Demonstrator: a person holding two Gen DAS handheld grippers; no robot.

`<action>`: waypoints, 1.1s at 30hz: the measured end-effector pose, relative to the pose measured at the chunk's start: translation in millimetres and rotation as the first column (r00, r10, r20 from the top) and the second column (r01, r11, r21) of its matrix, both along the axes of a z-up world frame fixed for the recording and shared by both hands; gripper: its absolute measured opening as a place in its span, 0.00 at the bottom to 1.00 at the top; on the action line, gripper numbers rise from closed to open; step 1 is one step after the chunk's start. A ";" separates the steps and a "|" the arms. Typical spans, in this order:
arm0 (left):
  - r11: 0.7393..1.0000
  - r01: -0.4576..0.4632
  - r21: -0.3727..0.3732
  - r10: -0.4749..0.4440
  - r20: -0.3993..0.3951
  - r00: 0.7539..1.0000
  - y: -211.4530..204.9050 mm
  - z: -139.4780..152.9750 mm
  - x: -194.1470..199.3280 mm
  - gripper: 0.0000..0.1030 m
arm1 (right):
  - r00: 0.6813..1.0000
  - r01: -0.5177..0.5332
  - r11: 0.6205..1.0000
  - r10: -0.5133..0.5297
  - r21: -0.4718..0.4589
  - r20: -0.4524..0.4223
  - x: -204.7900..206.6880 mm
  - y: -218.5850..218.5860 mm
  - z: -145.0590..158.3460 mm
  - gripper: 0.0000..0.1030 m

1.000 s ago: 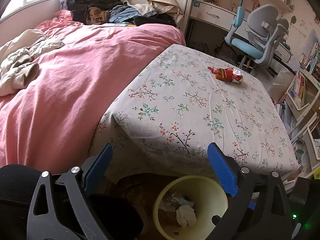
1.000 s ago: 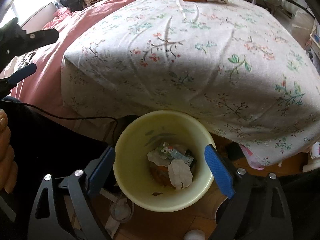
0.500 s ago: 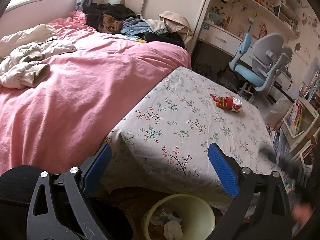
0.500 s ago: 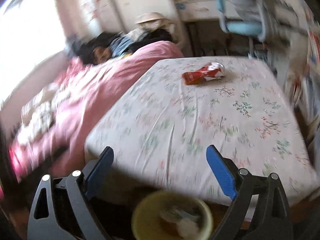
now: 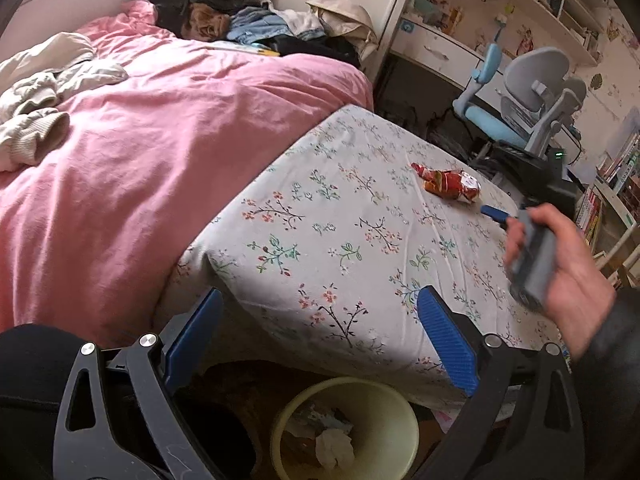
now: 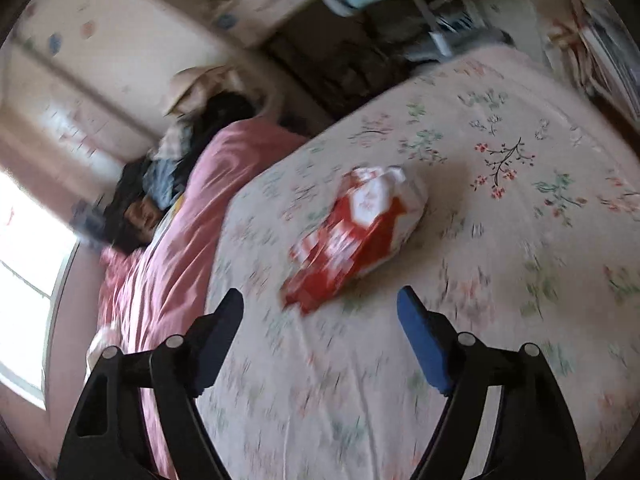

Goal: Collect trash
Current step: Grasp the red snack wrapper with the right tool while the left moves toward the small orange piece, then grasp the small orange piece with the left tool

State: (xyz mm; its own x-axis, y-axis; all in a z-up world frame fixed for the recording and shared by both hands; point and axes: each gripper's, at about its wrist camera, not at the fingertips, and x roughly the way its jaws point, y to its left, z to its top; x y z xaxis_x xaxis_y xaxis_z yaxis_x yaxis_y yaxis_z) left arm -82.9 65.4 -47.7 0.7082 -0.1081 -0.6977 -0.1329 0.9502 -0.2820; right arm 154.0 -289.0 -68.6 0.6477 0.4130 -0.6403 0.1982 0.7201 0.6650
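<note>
A crumpled red and white snack wrapper [image 5: 448, 186] [image 6: 356, 232] lies on the flower-patterned cloth [image 5: 340, 240] [image 6: 500, 240] of the low table. My right gripper [image 6: 320, 304] hovers just short of the wrapper; its jaws are closing, with nothing between them. In the left wrist view a hand [image 5: 560, 268] holds that gripper, and one blue fingertip [image 5: 494, 213] pokes out near the wrapper. My left gripper [image 5: 320, 320] stands open and empty over the table's near corner. Below it sits the pale yellow bin [image 5: 392, 404] with crumpled paper inside.
A bed with a pink duvet [image 5: 140, 152] and piled clothes [image 5: 256, 24] lies left of the table. A grey and blue desk chair [image 5: 528, 108] and a desk stand behind it. Bookshelves [image 5: 600, 200] line the right side.
My right gripper swung up from over the bin and across the table to the wrapper, rolling as it went. The left gripper drifted slightly, so the bin sits lower in its view.
</note>
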 end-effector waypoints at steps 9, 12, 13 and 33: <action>0.999 -0.001 -0.037 -0.001 -0.047 0.999 -0.8 -7.8 17.9 0.91 | 0.997 0.038 0.998 -0.034 0.057 -0.065 47.2 -21.8 -29.9 0.27; 0.999 -0.002 -0.035 0.001 -0.051 0.999 -2.1 -7.9 23.6 0.91 | 0.999 -0.010 0.997 0.013 0.072 -0.043 47.8 -29.5 -37.0 0.22; 0.999 -0.008 -0.037 0.006 -0.052 0.999 -1.3 -8.1 26.2 0.91 | 0.999 -0.031 0.996 0.034 0.078 -0.039 45.0 -31.7 -37.7 0.20; 0.925 0.353 0.142 -0.342 -0.096 0.935 -80.5 6.8 113.1 0.91 | 0.980 -0.188 0.982 0.189 -0.018 0.067 -49.6 -88.0 23.5 0.17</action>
